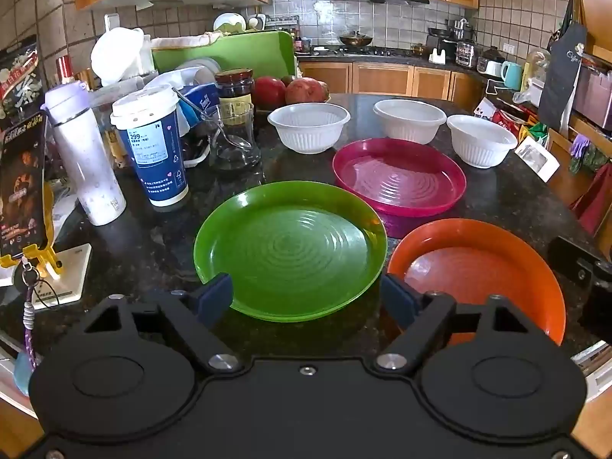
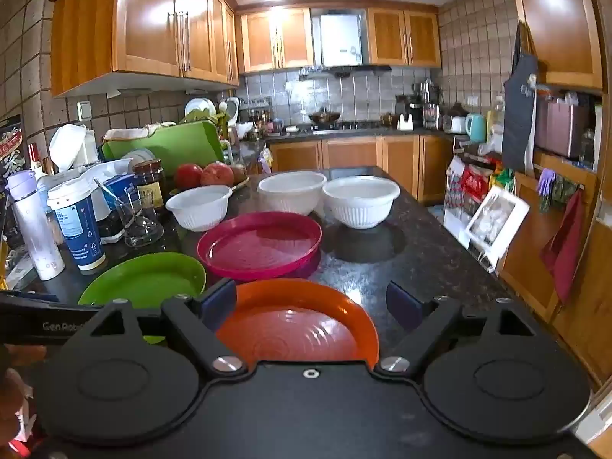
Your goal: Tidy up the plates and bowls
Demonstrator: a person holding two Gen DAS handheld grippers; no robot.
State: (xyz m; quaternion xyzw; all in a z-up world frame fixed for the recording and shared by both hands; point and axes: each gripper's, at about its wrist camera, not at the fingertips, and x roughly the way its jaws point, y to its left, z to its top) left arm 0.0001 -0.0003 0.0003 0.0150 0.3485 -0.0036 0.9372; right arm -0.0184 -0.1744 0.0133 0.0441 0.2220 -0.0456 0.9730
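A green plate (image 1: 290, 246), a magenta plate (image 1: 399, 176) and an orange plate (image 1: 482, 267) lie on the dark stone counter (image 1: 153, 237). Three white ribbed bowls stand behind them: left (image 1: 309, 127), middle (image 1: 409, 119), right (image 1: 481, 139). My left gripper (image 1: 306, 300) is open and empty, its fingers either side of the green plate's near rim. My right gripper (image 2: 311, 302) is open and empty over the orange plate (image 2: 298, 321). The right wrist view also shows the green plate (image 2: 145, 277), the magenta plate (image 2: 260, 243) and the bowls (image 2: 199, 206) (image 2: 292, 191) (image 2: 360, 199).
Clutter lines the counter's left side: a blue paper cup (image 1: 153, 149), a white bottle (image 1: 86, 160), a glass with a spoon (image 1: 233, 137), a jar (image 1: 234, 86) and a phone on a yellow stand (image 1: 23, 191). Pomegranates (image 1: 304, 90) sit behind. The counter's right edge (image 2: 478, 264) drops off.
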